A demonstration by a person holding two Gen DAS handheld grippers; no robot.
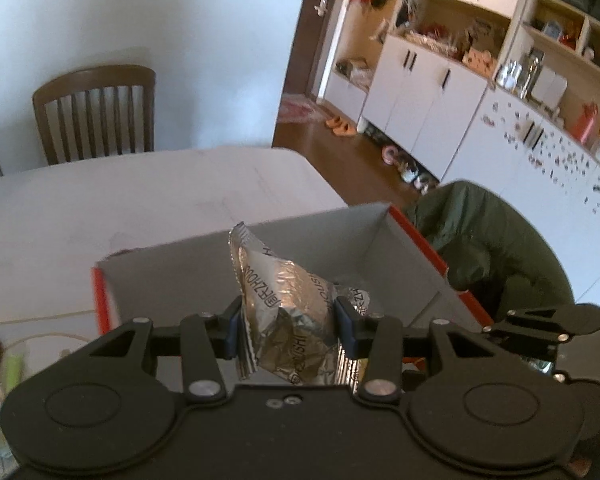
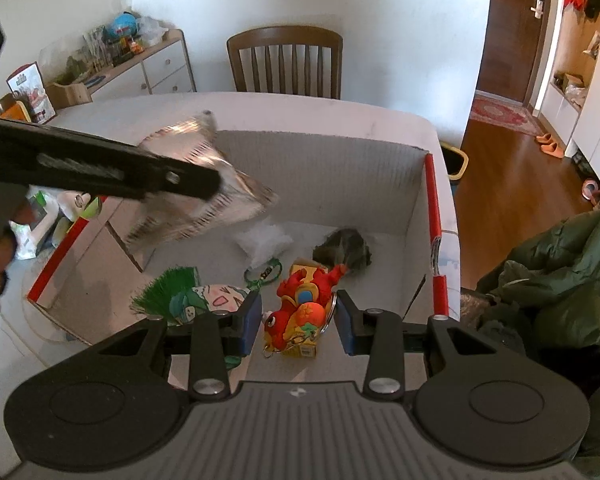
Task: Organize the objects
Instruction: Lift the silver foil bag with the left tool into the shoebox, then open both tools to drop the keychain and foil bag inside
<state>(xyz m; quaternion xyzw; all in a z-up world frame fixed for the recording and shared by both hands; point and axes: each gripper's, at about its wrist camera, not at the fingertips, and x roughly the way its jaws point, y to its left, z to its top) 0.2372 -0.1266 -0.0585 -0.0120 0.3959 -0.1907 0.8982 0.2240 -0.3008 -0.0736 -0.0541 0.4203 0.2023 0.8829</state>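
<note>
- Claws first: our left claw [image 1: 288,330] clamps the silver foil packet [image 1: 284,304] above the open cardboard box [image 2: 324,176].
- Our right claw [image 2: 298,320] gapes wide, empty, over a red plush toy [image 2: 300,308] inside.
- Farther off, a wooden chair [image 2: 285,64] stands behind the bench [image 1: 148,196].

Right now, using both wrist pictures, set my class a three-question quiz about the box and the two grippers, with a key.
1. True or false: the left gripper is shut on the silver foil packet.
2. Which of these lies on the floor of the box? A) a spoon B) a red plush toy C) a mug
3. Fill in: the foil packet is held ____ the open box, not lying on its floor.

Key
1. True: both pads press its sides.
2. B: the red plush toy lies below the open right gripper, beside a green-haired figure.
3. Above.
</note>
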